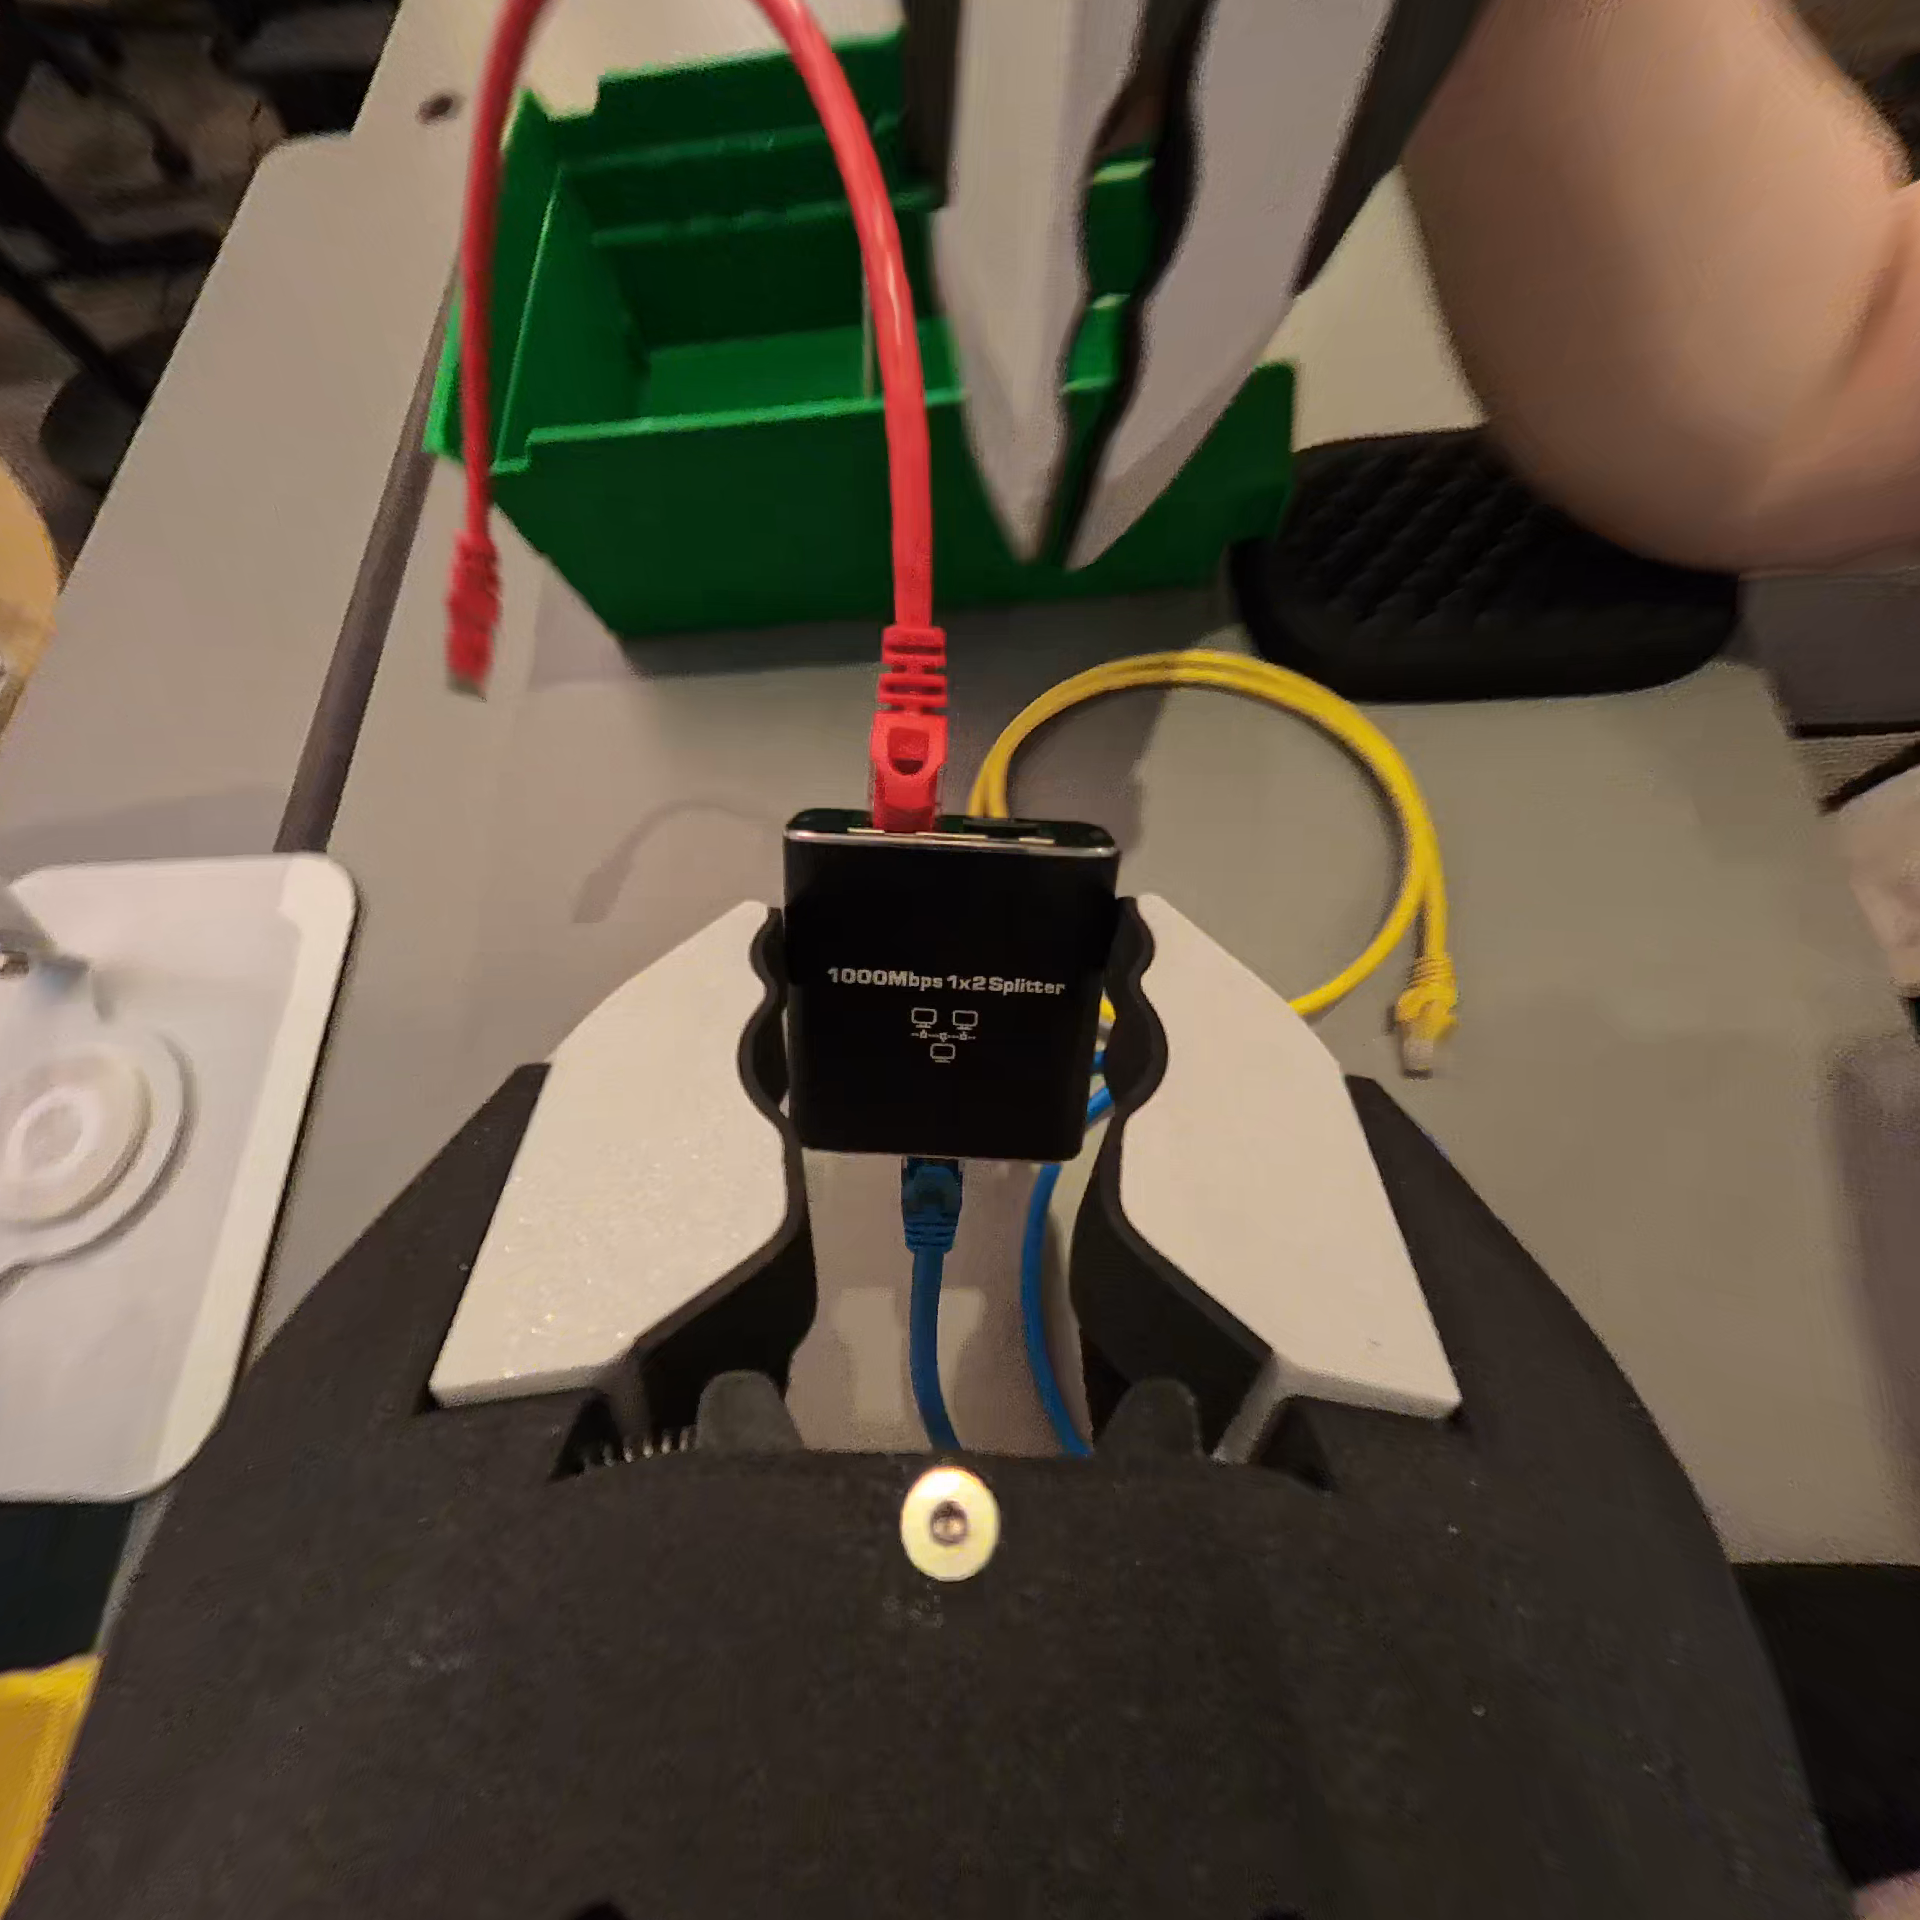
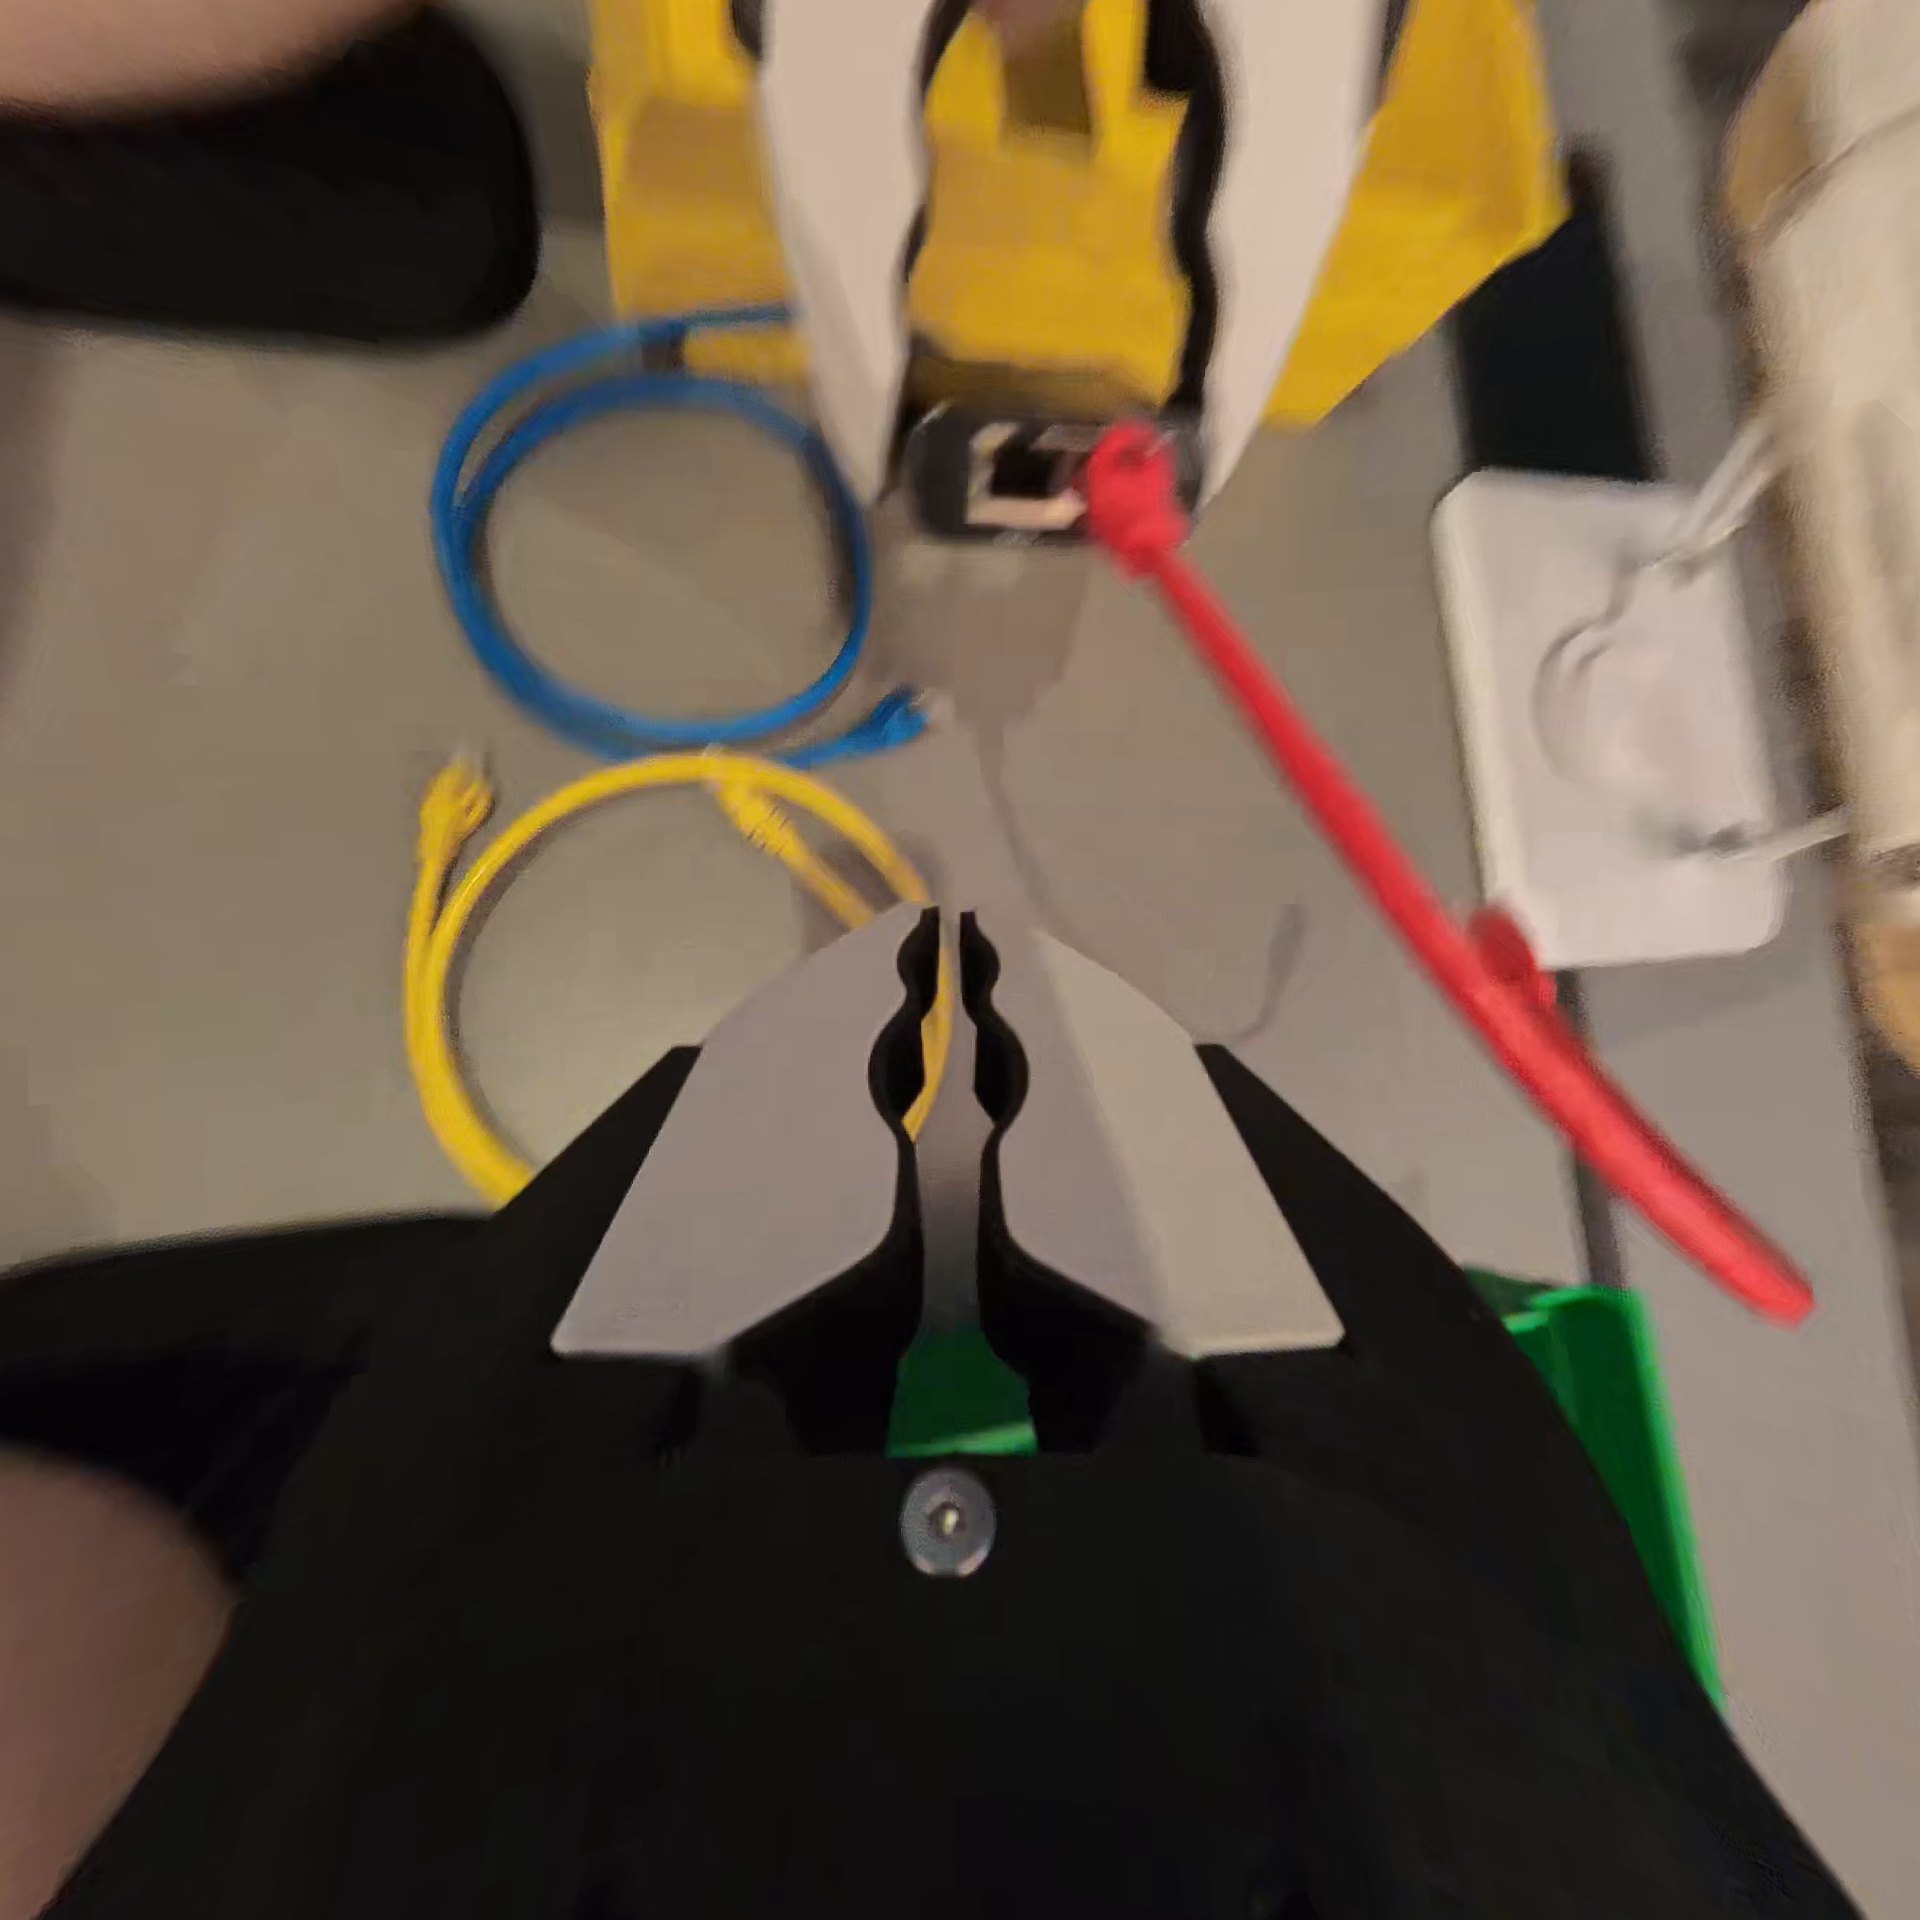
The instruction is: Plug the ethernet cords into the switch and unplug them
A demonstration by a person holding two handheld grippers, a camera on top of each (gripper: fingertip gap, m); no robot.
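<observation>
Left wrist view: left gripper (image 1: 948,997) clamps the black switch (image 1: 948,987), red cord (image 1: 906,748) plugged in at its 12 o'clock edge. Right wrist view: right gripper (image 2: 949,920) nearly closed and bare, yellow cord (image 2: 582,831) at 10 o'clock.

A matte grey tabletop (image 1: 1558,831) fills most of both views, evenly lit with soft shadows. A dark seam (image 1: 343,675) divides it from a second grey panel (image 1: 156,520). Beyond its far-left edge lies dim, blurred clutter (image 1: 104,156).
</observation>
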